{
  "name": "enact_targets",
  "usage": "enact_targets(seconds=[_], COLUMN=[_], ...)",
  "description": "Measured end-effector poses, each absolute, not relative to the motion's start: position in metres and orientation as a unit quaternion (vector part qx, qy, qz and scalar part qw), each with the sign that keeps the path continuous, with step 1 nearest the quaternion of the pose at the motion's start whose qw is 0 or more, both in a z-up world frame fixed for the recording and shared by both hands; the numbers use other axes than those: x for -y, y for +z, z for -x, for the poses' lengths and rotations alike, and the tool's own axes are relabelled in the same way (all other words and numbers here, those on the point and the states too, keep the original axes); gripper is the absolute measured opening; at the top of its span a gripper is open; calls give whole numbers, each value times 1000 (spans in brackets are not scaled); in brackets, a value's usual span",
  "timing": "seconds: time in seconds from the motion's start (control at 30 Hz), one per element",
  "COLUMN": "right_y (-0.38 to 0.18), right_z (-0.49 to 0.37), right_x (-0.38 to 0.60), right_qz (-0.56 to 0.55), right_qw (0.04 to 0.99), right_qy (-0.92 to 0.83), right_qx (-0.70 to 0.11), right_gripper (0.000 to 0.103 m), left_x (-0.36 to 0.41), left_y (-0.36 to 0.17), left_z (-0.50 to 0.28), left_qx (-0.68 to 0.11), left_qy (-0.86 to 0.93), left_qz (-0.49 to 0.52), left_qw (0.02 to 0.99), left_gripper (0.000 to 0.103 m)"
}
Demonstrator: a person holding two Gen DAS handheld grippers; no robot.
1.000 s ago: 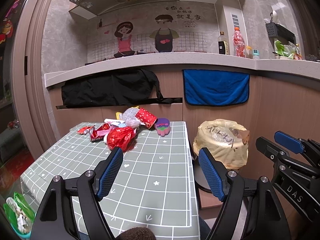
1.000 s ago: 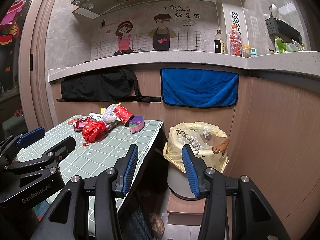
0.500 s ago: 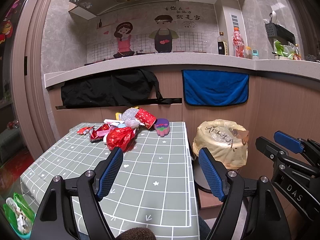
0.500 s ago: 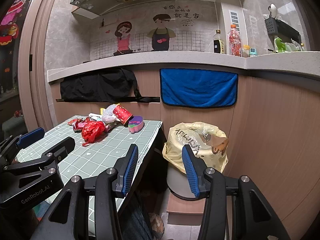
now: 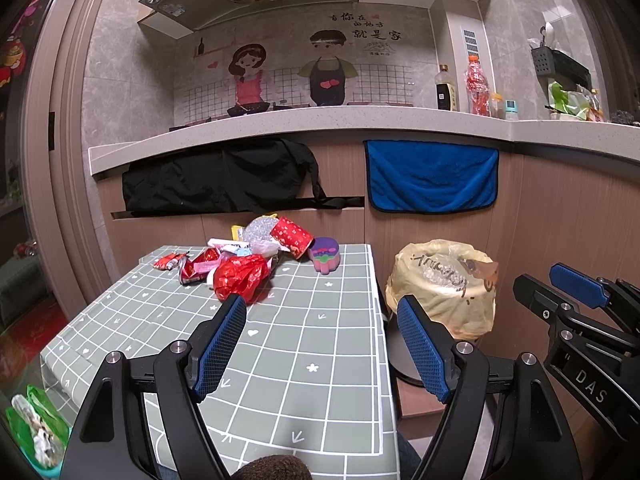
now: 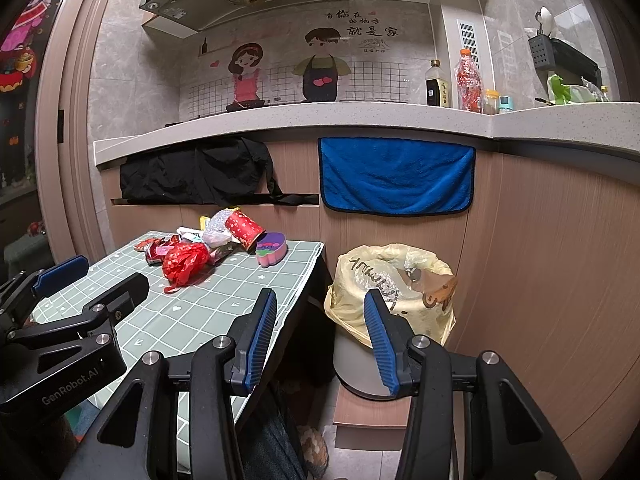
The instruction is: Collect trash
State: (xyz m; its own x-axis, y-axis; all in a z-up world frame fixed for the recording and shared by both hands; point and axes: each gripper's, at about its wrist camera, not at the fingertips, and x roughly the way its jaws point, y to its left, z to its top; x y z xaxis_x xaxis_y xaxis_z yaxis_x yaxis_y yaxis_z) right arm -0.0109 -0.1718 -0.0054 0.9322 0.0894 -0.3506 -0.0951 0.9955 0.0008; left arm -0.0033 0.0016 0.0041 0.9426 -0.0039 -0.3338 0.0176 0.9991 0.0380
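While both claws hang released and empty, the left gripper (image 5: 320, 340) over the checked tablecloth (image 5: 280, 360) and the right gripper (image 6: 320, 336) off its edge, the trash pile (image 5: 248, 256) sits at the table's far end. Its red paper cup (image 5: 292, 237) lies tipped, mouth toward the bag-lined trash bin (image 6: 392, 280) standing beside the table.

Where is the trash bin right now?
The trash bin, lined with a yellow bag, stands on the floor just right of the table, below the blue towel; in the right wrist view it sits centre-right.
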Motion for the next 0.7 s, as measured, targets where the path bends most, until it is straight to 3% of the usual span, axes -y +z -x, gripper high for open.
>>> enact_targets(seconds=[0.7], right_y=[-8], right_z=[1], right_x=[170], right_qz=[8], right_qw=[981], right_qy=[51], right_qx=[-186], right_gripper=[44], left_x=[-8], left_y=[6], left_z=[-12], left_qx=[-184], left_qy=[-1], left_qz=[-1], left_qw=[983], left_gripper=[78])
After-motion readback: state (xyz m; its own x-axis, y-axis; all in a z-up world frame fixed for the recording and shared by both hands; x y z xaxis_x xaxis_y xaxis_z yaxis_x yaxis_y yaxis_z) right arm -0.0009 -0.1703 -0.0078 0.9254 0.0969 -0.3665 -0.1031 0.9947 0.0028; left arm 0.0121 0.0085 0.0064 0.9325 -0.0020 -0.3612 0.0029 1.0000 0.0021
